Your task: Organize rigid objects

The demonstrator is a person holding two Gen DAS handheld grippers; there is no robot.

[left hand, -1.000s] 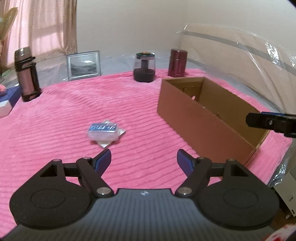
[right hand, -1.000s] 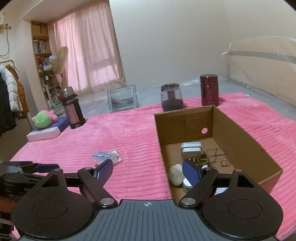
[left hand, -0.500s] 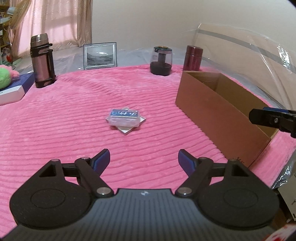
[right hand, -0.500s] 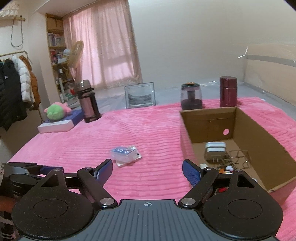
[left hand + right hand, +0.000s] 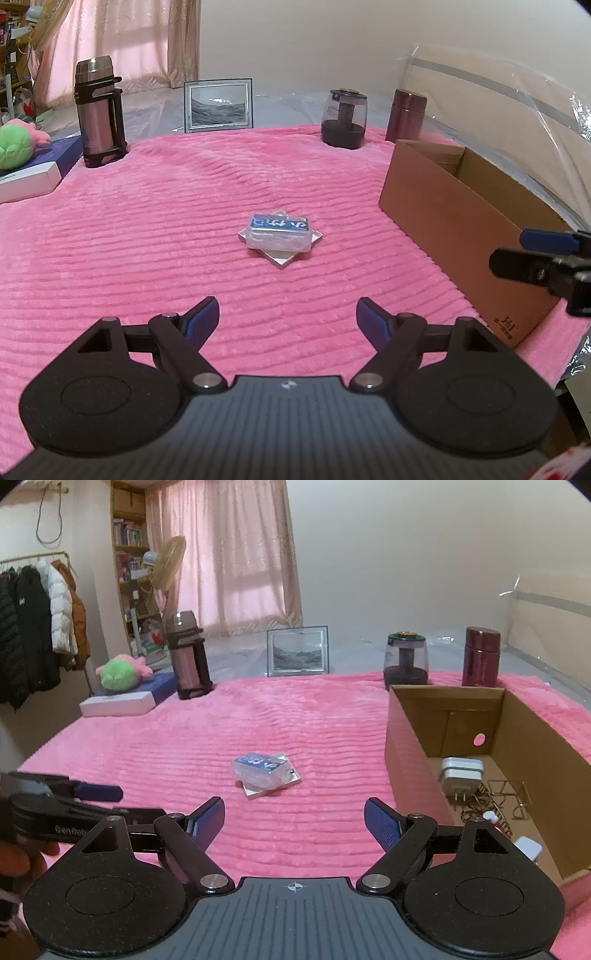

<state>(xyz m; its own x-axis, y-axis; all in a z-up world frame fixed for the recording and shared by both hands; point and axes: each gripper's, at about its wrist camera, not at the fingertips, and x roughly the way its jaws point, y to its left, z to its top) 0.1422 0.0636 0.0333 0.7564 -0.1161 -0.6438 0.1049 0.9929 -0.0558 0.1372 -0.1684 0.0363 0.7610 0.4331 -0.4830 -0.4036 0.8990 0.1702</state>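
Observation:
A clear plastic case with a blue label (image 5: pixel 279 233) lies on top of a flat square tile (image 5: pixel 284 254) in the middle of the pink blanket; both also show in the right wrist view (image 5: pixel 263 770). My left gripper (image 5: pixel 286 321) is open and empty, short of the case. My right gripper (image 5: pixel 294 818) is open and empty, also short of it. An open cardboard box (image 5: pixel 406 738) stands to the right, holding a white charger (image 5: pixel 460 777), wire pieces (image 5: pixel 498 794) and other small items.
At the back stand a steel thermos (image 5: pixel 99 110), a picture frame (image 5: pixel 218 105), a dark glass jar (image 5: pixel 344 118) and a maroon canister (image 5: pixel 406 115). A green plush toy (image 5: pixel 120 672) lies on a flat box at far left. Plastic sheeting covers the headboard.
Both grippers have swung left, away from the box, so the clear case now sits centred ahead of each. Both stayed open and empty.

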